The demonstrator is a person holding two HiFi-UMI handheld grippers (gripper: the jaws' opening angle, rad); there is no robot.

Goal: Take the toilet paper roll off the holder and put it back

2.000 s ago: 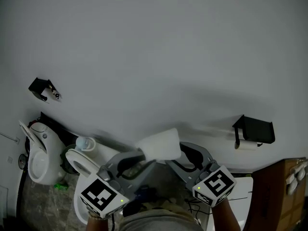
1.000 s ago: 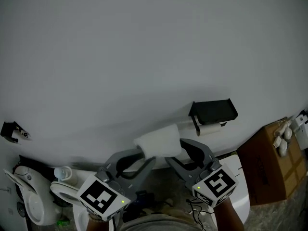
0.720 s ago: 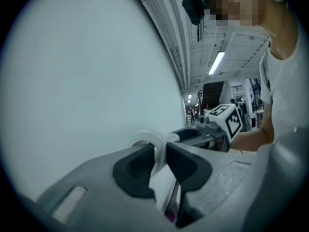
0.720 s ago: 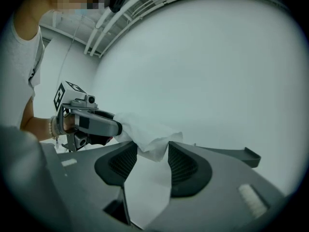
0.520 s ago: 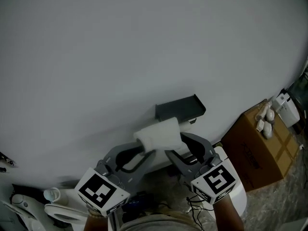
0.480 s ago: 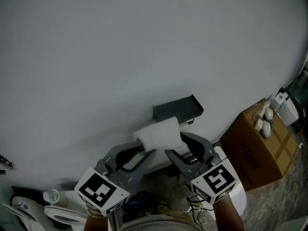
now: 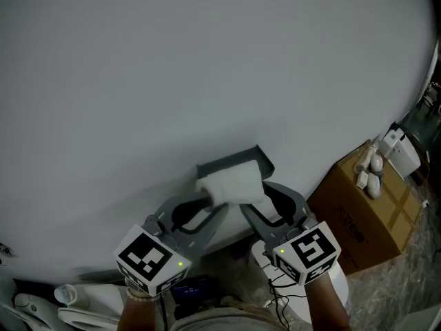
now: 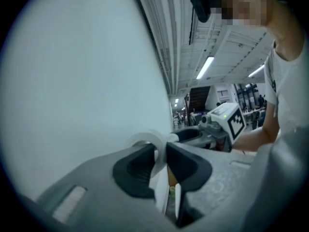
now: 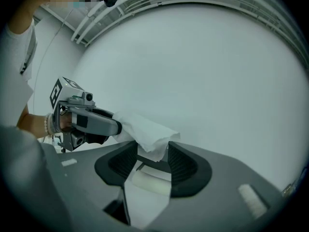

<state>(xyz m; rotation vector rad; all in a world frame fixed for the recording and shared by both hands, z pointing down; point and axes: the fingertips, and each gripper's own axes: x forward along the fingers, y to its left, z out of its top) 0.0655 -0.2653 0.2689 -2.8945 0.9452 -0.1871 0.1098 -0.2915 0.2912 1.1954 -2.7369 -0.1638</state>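
In the head view a white toilet paper roll [image 7: 231, 185] hangs crosswise between my two grippers, right in front of the black wall holder [image 7: 234, 163]. My left gripper [image 7: 208, 200] is shut on the roll's left end; in its own view the jaws pinch the roll's rim [image 8: 153, 141]. My right gripper [image 7: 256, 197] is shut on the right end, where loose paper [image 9: 147, 132] sits between its pads. Below those jaws show the holder's dark bar [image 9: 155, 166] and a pale cylinder [image 9: 150, 181]. Each gripper sees the other: the right gripper [image 8: 186, 135], the left gripper [image 9: 117, 127].
A plain white wall [image 7: 207, 61] fills most of the view. A brown cardboard box [image 7: 362, 209] with small white things on top [image 7: 368, 164] stands at the right. White bathroom fixtures [image 7: 89, 307] lie at the bottom left. A person's arm and shirt [image 8: 285, 71] are behind.
The view has swung right. The holder has slid from right of the roll to directly behind it, and both grippers with the roll have closed in on it. The box has come nearer.
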